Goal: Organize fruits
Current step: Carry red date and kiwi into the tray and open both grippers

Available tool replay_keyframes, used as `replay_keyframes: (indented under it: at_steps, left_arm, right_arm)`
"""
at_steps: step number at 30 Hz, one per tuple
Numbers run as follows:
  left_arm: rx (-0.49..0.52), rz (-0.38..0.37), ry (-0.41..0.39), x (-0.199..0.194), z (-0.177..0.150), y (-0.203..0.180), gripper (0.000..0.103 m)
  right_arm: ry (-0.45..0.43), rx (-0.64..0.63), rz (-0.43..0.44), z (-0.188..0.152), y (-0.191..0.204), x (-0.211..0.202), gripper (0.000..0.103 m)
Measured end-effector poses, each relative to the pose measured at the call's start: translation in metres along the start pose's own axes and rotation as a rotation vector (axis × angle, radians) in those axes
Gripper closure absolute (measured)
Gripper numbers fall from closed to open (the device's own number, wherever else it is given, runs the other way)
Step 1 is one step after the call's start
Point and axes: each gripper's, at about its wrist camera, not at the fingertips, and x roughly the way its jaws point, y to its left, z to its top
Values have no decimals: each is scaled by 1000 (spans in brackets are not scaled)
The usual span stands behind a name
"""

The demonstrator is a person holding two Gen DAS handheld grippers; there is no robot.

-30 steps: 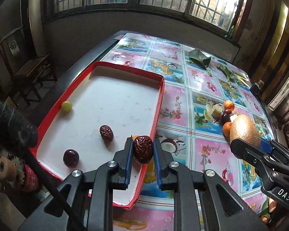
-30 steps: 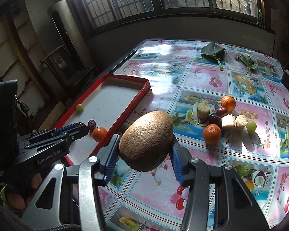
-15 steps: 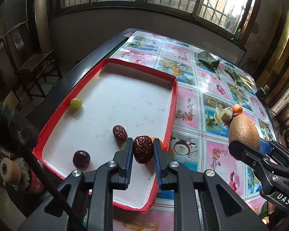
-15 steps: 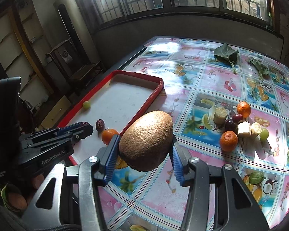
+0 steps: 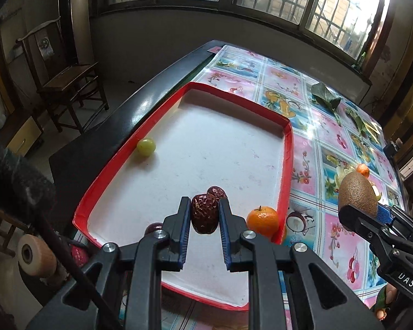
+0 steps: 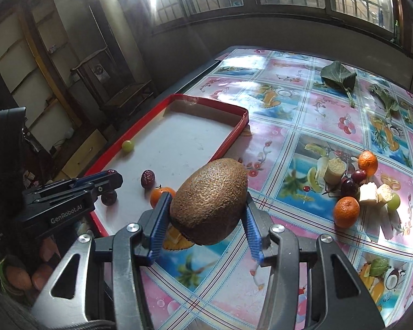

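Dates: your left gripper (image 5: 205,216) clamps a wrinkled dark-red jujube (image 5: 204,213) above the red-rimmed white tray (image 5: 288,165), so it can join its twin (image 5: 217,192) at 12 o'clock.
Kiwi: your right gripper (image 6: 206,217) grips the fuzzy brown oval kiwi (image 6: 209,203) over the tablecloth, tray at 10 o'clock.

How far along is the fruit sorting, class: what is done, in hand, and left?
Done: a grape, a date, a plum and a mandarin lie in the tray.
In hand: the left gripper holds another date over it; the right gripper holds a kiwi.
Left: the pile of mandarins, dark fruit and a grape on the table.
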Motion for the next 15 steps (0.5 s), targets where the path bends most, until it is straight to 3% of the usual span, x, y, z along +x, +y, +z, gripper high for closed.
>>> replay_keyframes:
  at_steps: [6,15]
  left_arm:
    - [-73,52,13,13,10,29,84]
    - [-115,103,65,46,13,42,84]
  right_arm:
    - [13,-40,57,26,16,28,51]
    - [112,-95,55,47,34,101,51]
